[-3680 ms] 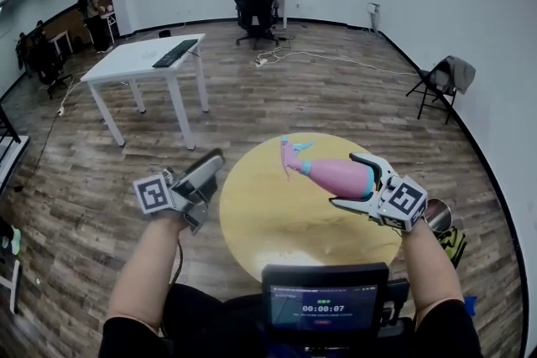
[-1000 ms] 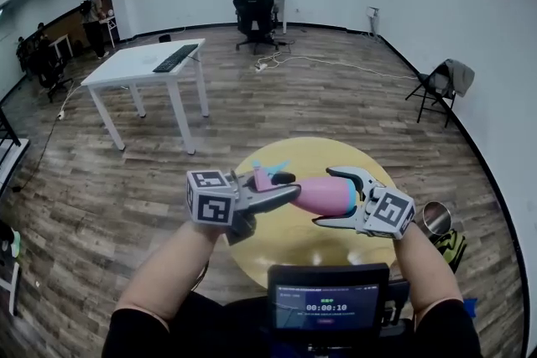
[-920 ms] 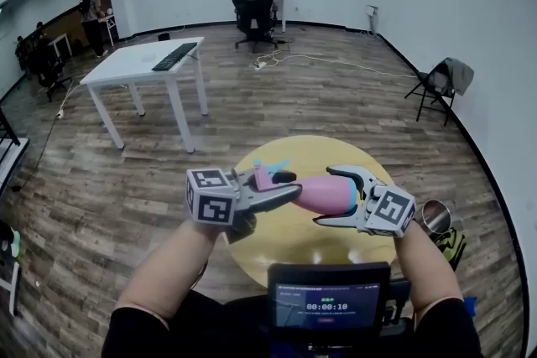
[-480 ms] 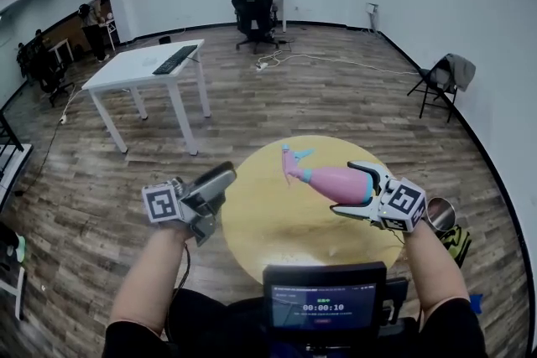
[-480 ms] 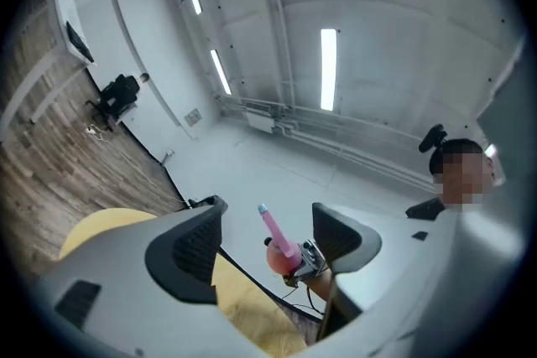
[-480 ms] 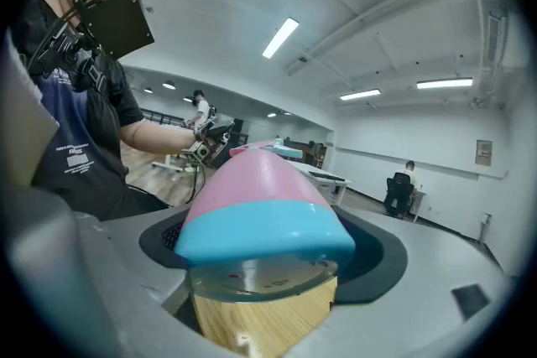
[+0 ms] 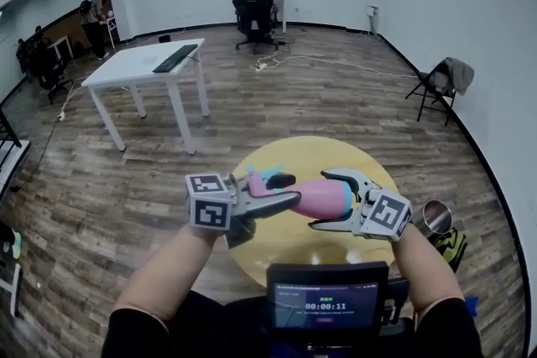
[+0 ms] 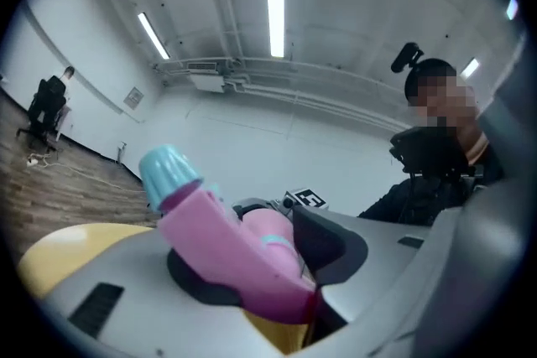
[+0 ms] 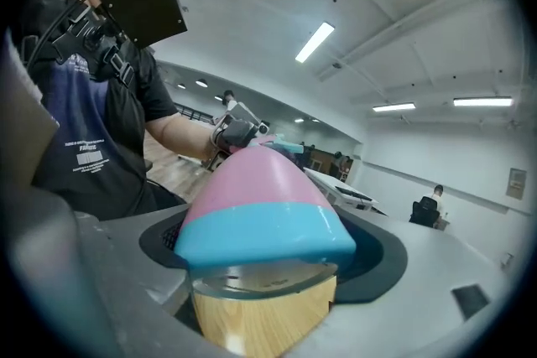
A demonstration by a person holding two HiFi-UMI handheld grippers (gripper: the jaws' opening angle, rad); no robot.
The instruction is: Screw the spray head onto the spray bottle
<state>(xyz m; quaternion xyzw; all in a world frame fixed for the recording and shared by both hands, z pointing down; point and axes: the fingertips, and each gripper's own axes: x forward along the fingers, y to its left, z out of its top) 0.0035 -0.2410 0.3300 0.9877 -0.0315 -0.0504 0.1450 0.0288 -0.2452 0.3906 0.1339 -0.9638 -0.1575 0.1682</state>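
The right tongs (image 7: 329, 199) are gripping the pink plastic spray bottle (image 7: 317, 195) by its wide lower end. Their jaws are standing well apart, with the pads pressing on either side near the light-blue band (image 9: 267, 237) at its base. They are holding it in the air over the round yellow wooden surface (image 7: 312, 153), not resting on it. The spray bottle is lying nearly level, its long axis running across the person's front, base toward the right tongs and neck pointing at the left tongs (image 7: 282, 189). The left tongs, reaching in from the opposite side along almost the same line, have just been closing. They are pinching the pink plastic spray head (image 8: 225, 241) between half-closed jaws, and its ribbed light-blue nozzle (image 8: 169, 171) is sticking up past the fingertips. The spray head is sitting at the neck of the spray bottle, so the two tongs are facing each other with the joint between them, and the left hand is the nearer to it. Judging from this, the tightening is under way. The coming twist is calling for a roll of the left tongs about that shared level axis, with the right tongs bracing the body against turning. How far the thread is engaging I cannot tell.
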